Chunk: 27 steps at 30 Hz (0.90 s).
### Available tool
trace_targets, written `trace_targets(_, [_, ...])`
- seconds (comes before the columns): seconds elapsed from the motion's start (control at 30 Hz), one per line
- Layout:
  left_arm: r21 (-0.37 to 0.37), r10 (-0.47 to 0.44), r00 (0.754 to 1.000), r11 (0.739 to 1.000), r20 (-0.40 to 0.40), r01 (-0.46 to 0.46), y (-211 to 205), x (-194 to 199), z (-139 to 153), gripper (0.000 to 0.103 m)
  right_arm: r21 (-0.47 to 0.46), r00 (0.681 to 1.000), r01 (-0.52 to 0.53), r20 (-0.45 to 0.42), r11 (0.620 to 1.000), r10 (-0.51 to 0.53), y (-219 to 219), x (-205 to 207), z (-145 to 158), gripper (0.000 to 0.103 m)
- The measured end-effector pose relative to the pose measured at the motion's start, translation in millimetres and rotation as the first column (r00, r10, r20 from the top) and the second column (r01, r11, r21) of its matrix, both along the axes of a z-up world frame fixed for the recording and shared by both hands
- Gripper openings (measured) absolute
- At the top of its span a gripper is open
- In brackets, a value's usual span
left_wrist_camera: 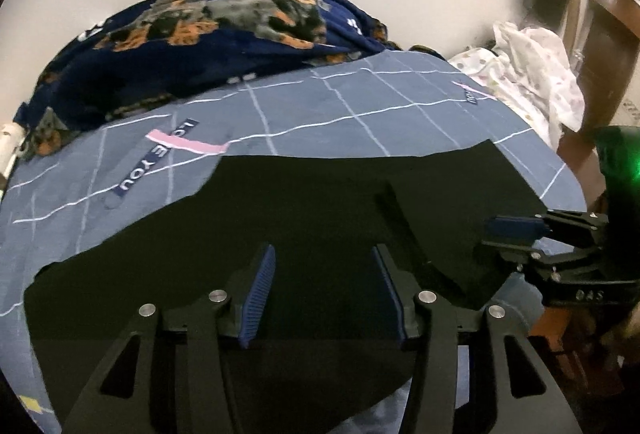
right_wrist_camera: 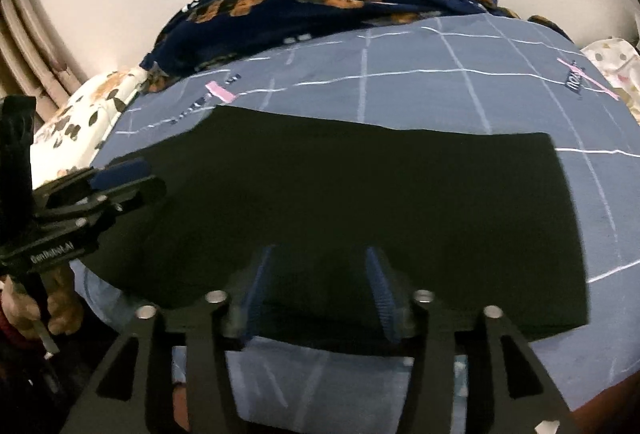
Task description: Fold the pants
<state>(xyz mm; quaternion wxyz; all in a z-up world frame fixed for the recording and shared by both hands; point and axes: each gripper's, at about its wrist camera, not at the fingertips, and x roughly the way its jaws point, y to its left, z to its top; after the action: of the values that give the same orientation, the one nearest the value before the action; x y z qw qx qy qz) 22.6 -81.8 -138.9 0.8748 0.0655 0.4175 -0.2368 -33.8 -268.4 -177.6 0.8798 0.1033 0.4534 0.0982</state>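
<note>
1. The matte black folded pants (left_wrist_camera: 304, 218) lay flat as a broad, soft slab on the blue-grey cotton bedsheet (left_wrist_camera: 360, 98) gridded with thin white lines.
2. The left gripper (left_wrist_camera: 324, 294) hovered above them, ribbed blue pads apart and empty.
3. The right gripper (right_wrist_camera: 318, 294) likewise — jaws spread, nothing clamped.

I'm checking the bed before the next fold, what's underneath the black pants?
The black pants lie flat on the blue-grey checked bedsheet, which shows all around them. The sheet directly beneath is covered, so anything lying there cannot be seen.
</note>
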Motion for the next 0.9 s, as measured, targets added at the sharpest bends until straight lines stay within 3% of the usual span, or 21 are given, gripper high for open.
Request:
trace_targets(0.07, [0.009,0.009,1.0,1.0,0.006,-0.009,5.7,0.0,-0.9,0.051,-0.001,1.0,0.001,-0.005,1.0,-0.001,10.1,1.0,-2.3,0.064])
trace_targets(0.53, [0.022,0.079,0.997,0.997,0.01,-0.079,57.8,3.0,-3.5,0.056,0.0,0.997,-0.046,-0.056,0.999,0.046,49.2,1.9,-8.0,0.065])
trace_targets(0.73, [-0.006,0.176,0.984,0.984,0.013,-0.175,127.3,6.4,1.2,0.056,0.015,0.995,-0.059,-0.078,0.998,0.06,56.7,1.3,-13.6,0.068])
trace_targets(0.9, [-0.116,0.277,0.96,0.953,-0.052,-0.281,219.8,20.8,3.7,0.056,0.042,0.995,-0.052,-0.085,0.998,0.055,54.3,1.6,-13.6,0.071])
